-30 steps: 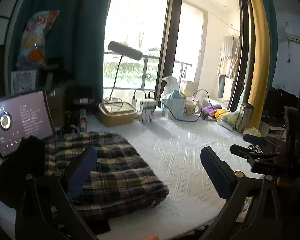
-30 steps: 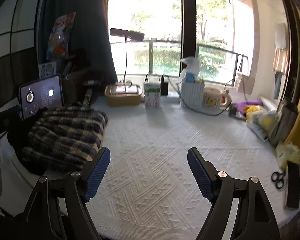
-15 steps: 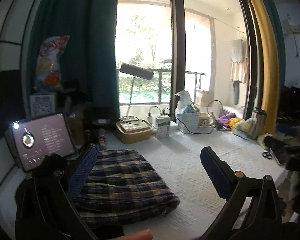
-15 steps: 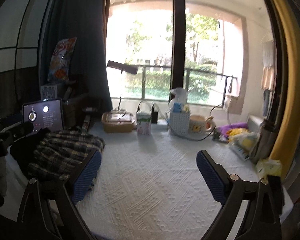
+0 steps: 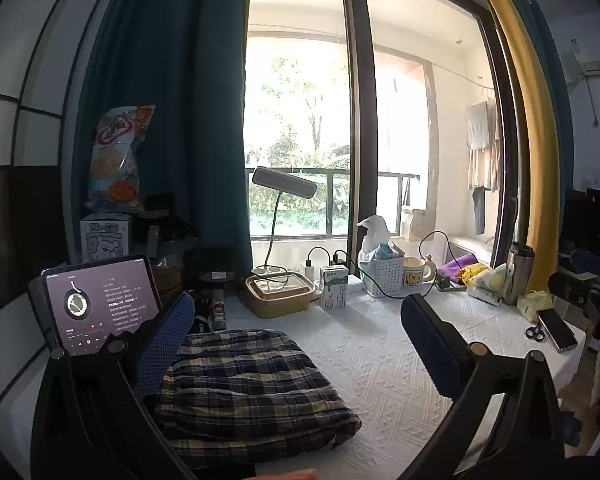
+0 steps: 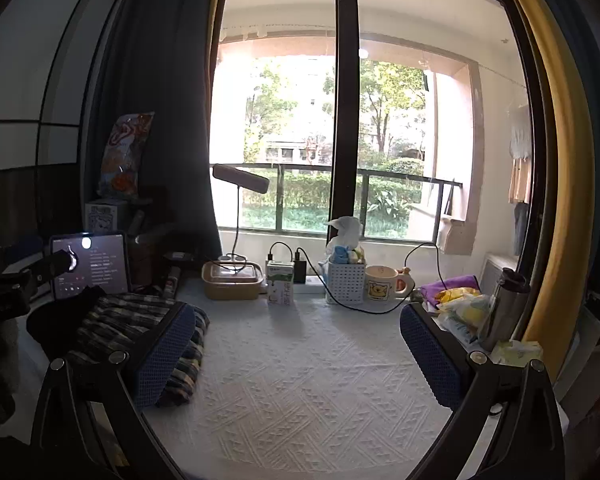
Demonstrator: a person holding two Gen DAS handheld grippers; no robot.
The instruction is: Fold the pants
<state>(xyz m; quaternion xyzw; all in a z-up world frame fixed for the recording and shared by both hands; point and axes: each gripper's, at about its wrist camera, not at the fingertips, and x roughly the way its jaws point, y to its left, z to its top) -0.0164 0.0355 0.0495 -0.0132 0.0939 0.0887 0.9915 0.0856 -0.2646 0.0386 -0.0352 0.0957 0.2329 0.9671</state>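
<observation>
1. Backing both claws off the surface [image 6: 300, 392] looks like the step in hand, and it is done well by lifting straight clear, so that no pad drags a layer of the finished stack.
2. The surface is covered with a white embossed cloth; its near half is bare, while a lamp [image 5: 284, 184], boxes and a mug [image 6: 382, 283] line the far edge by the window.
3. The pants [image 5: 244, 384], dark blue plaid with pale stripes, lie at the left side of the surface as a thick rectangular bundle of several layers. The edges are fairly even and the top is flat; I judge the folding finished or very nearly so.
4. A tablet [image 5: 100, 304] with a lit screen stands just behind the pants near the left edge.
5. The left claw [image 5: 296, 344] is spread wide with nothing pinched, above the bundle.
6. The right claw [image 6: 296, 356] has just been opening and now stands fully spread, with only bare cloth between its pads.
</observation>
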